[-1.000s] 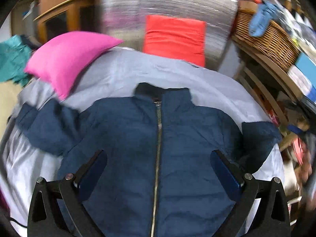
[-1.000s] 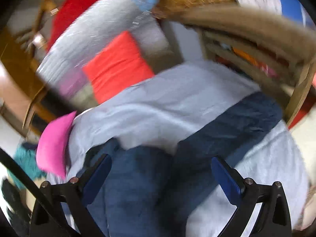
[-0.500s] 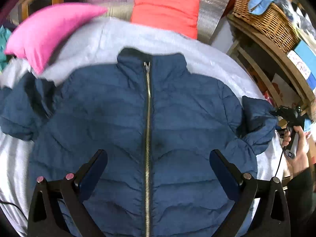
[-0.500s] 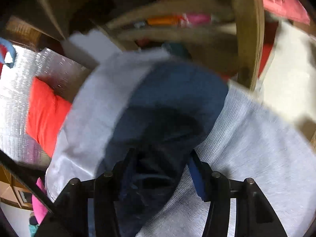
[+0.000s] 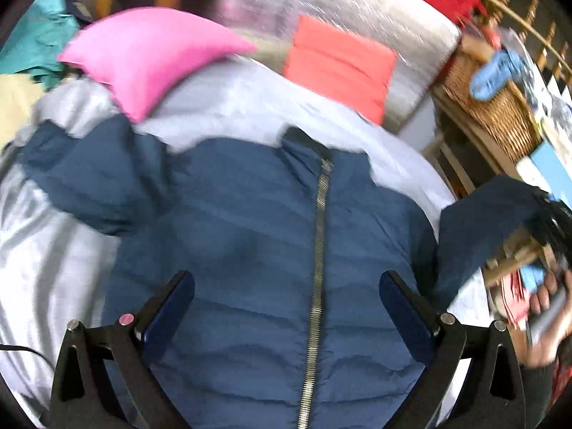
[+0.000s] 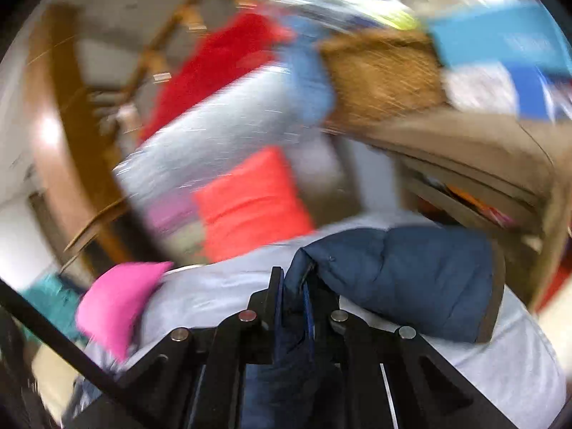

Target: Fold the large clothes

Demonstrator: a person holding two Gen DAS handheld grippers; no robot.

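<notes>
And the right gripper [image 6: 293, 300] has the right sleeve [image 6: 404, 279] now, fingers pressed together on the cuff fabric and lifting it clear of the bed [image 5: 53, 261] at the right-hand edge! A second ago those fingers were spread wide over the sleeve; half a second ago they were closing on it. The navy jacket [image 5: 250, 236] lies zipped and front-up across the middle of the grey bed, collar towards the head edge, where the pink pillow [image 5: 150, 53] and orange cushion [image 5: 339, 64] sit. The left gripper [image 5: 286, 307] hovers spread over the lower body of the jacket, holding nothing. The left sleeve [image 5: 89, 182] lies bunched near the left edge. That means the first fold looks under way: I'd judge the raised sleeve goes across the chest next
</notes>
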